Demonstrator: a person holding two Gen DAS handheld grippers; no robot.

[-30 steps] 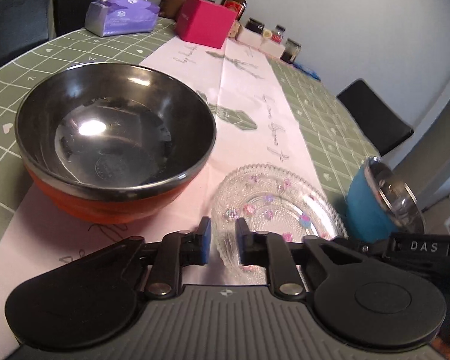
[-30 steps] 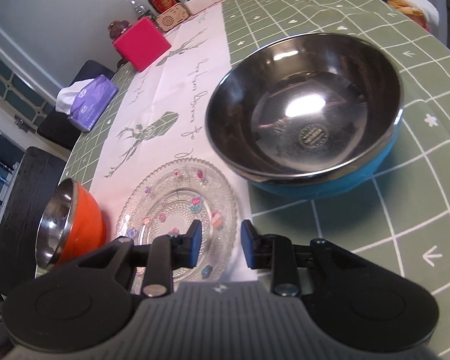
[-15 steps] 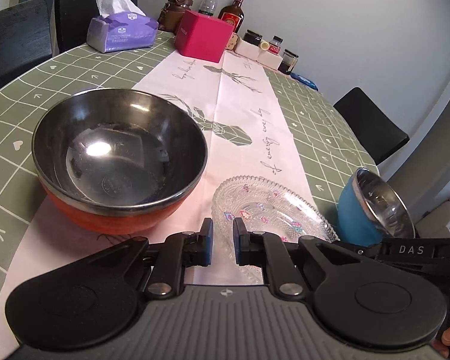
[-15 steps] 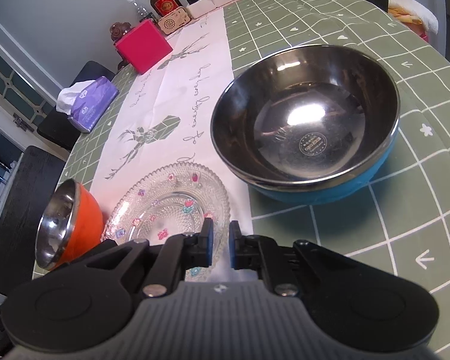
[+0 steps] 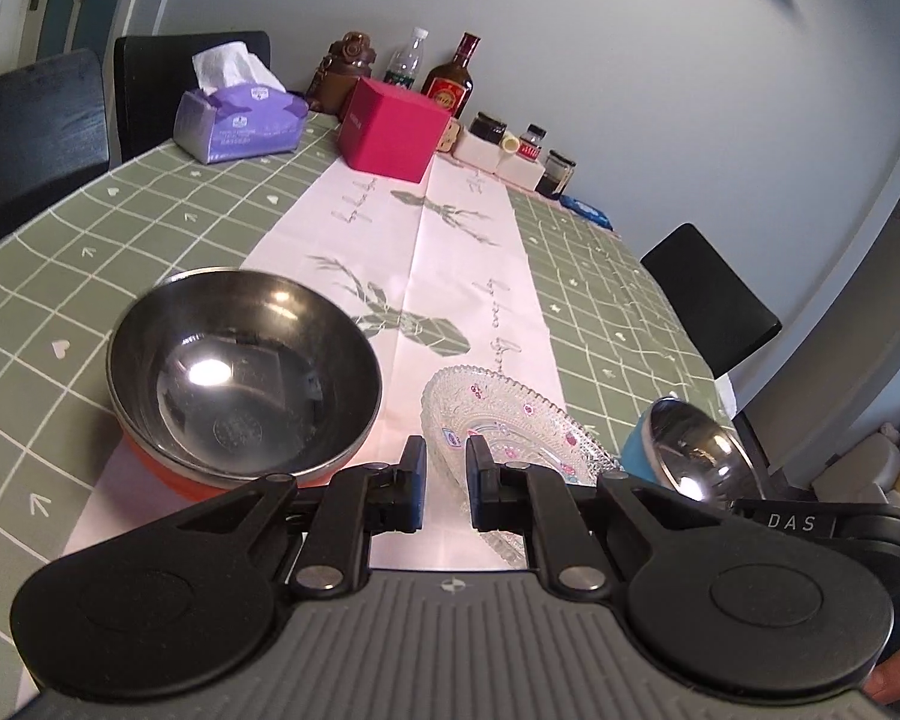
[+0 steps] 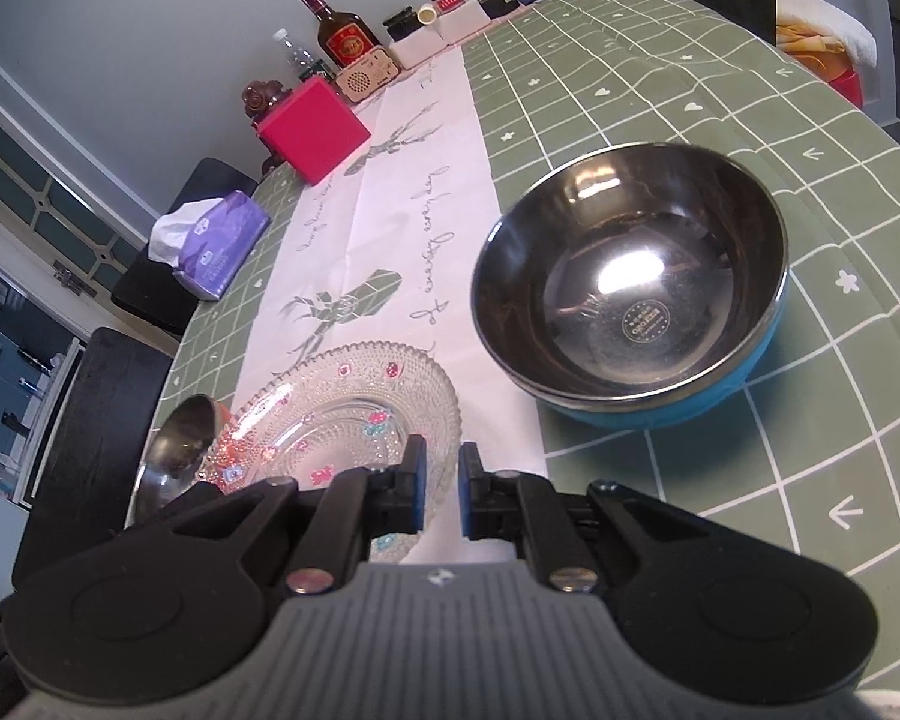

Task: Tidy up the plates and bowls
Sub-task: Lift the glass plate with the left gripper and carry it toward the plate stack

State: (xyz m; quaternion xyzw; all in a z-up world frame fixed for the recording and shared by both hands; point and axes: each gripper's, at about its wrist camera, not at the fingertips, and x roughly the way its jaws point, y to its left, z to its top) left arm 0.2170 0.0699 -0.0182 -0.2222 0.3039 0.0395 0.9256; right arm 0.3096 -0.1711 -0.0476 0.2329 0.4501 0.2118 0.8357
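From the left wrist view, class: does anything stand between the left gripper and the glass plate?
Nothing visible does. The left gripper sits just short of the glass plate, with only bare table runner between them. The orange bowl stands off to the left and the blue bowl to the right, both clear of that line.

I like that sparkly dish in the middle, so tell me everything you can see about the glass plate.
The glass plate is clear pressed glass, round and shallow, with a beaded texture, a scalloped rim and small pink and blue flower decorations. It looks empty. It sits tilted over the white table runner, between the orange bowl and the blue bowl. Both grippers are closed at its near rim, left gripper and right gripper, each apparently pinching an edge.
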